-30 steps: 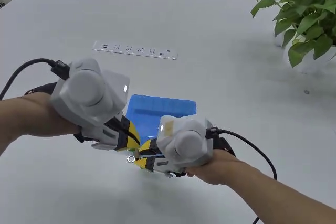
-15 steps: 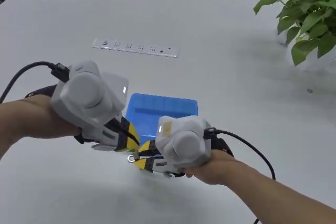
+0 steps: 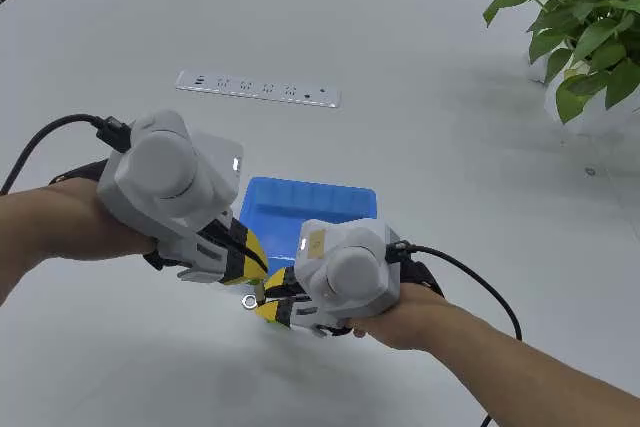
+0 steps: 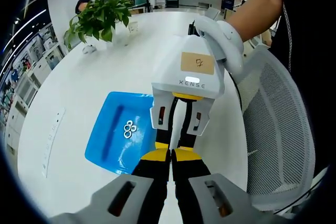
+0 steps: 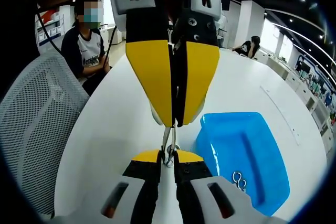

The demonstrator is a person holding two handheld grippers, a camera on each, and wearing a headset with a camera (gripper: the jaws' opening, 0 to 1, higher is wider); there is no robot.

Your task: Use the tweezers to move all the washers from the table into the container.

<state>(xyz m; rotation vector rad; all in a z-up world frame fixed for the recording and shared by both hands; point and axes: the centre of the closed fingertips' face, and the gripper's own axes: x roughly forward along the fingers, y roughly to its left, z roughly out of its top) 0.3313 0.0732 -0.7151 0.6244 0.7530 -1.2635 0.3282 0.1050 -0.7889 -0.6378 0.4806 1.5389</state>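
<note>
Right gripper view: left gripper clamps tweezers, right gripper jaws pinch their tips. Washer likely light, slippery; nip its rim.

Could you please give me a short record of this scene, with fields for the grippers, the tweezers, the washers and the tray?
left gripper: jaws shut on the tweezers
right gripper: jaws closed around the tweezers' tips, facing the left gripper
blue tray: on the table, just beyond the grippers
washers in tray: three, clustered together
loose washer: one, on the table beside the gripper tips
background: power strip, potted plant
</note>
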